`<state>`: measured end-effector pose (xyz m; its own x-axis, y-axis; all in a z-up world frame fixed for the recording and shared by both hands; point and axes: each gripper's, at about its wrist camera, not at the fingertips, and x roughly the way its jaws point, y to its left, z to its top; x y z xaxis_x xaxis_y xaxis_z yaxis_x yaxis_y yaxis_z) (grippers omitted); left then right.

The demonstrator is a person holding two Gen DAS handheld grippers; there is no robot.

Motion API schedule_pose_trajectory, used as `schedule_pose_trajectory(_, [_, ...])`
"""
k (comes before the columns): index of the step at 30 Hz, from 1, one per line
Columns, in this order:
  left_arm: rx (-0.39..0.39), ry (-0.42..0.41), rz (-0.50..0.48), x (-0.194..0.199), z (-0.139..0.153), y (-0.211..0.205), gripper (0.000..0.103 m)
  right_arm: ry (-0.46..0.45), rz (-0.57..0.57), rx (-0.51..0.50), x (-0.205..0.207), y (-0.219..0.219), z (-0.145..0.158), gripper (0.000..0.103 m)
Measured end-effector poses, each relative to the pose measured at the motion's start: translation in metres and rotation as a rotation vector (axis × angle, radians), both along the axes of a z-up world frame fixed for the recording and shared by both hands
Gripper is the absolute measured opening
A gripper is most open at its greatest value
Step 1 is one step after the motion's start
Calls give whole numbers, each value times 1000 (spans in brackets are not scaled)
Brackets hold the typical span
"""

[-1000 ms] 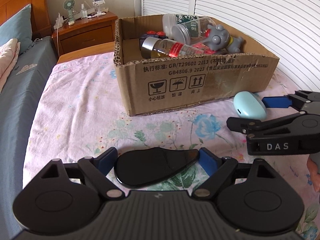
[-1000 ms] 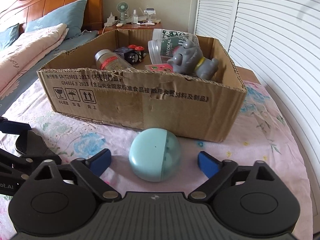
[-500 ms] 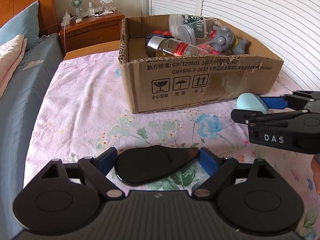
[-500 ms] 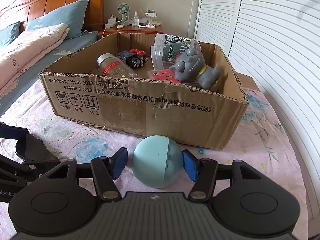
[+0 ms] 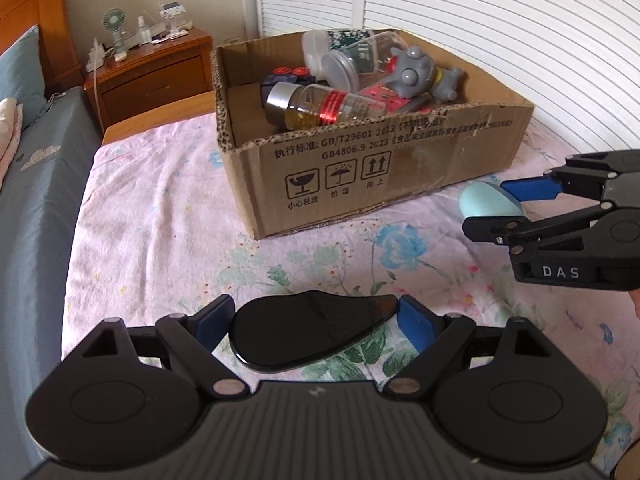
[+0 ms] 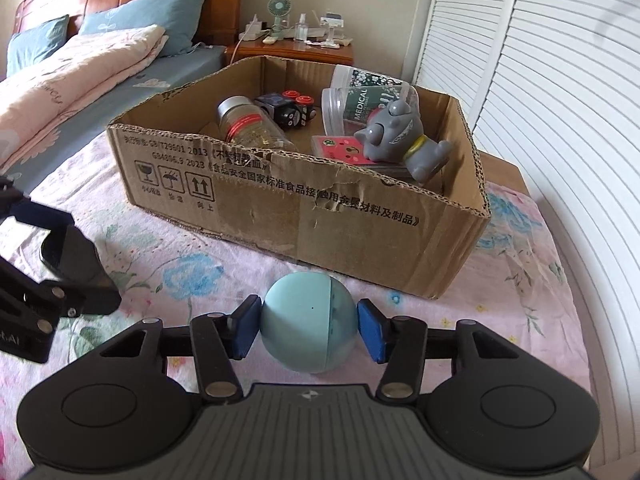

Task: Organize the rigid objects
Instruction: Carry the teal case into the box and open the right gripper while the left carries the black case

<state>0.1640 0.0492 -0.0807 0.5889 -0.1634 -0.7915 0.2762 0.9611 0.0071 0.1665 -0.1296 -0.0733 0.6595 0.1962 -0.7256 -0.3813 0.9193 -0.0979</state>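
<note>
With the right gripper (image 6: 309, 326) jaws closing on the blue ball (image 6: 309, 322), and the left gripper (image 5: 312, 330) wide around the black mouse (image 5: 310, 332), lift clear over the cardboard box (image 6: 304, 216) wall at 12 o'clock.

Both views are bright with soft, even daylight; the white louvred doors (image 5: 500, 40) are the brightest area, near washed out. Shadows are faint, with only a soft one under the cardboard box (image 6: 304, 216) on the bed. Focus is sharp at centre, while fisheye distortion bends straight lines and darkens the frame corners; a mild sheen lies on the black glossy object (image 5: 304, 332).
</note>
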Motion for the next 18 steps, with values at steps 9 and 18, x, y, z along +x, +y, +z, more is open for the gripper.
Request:
schedule_pose_trajectory(9, [16, -30, -101, -5, 27, 1, 87, 14, 70, -41, -15, -1, 17, 57])
schedule_pose_trajectory(18, [-11, -73, -152, -2, 60, 4, 87, -28, 132, -24, -24, 4, 57, 57])
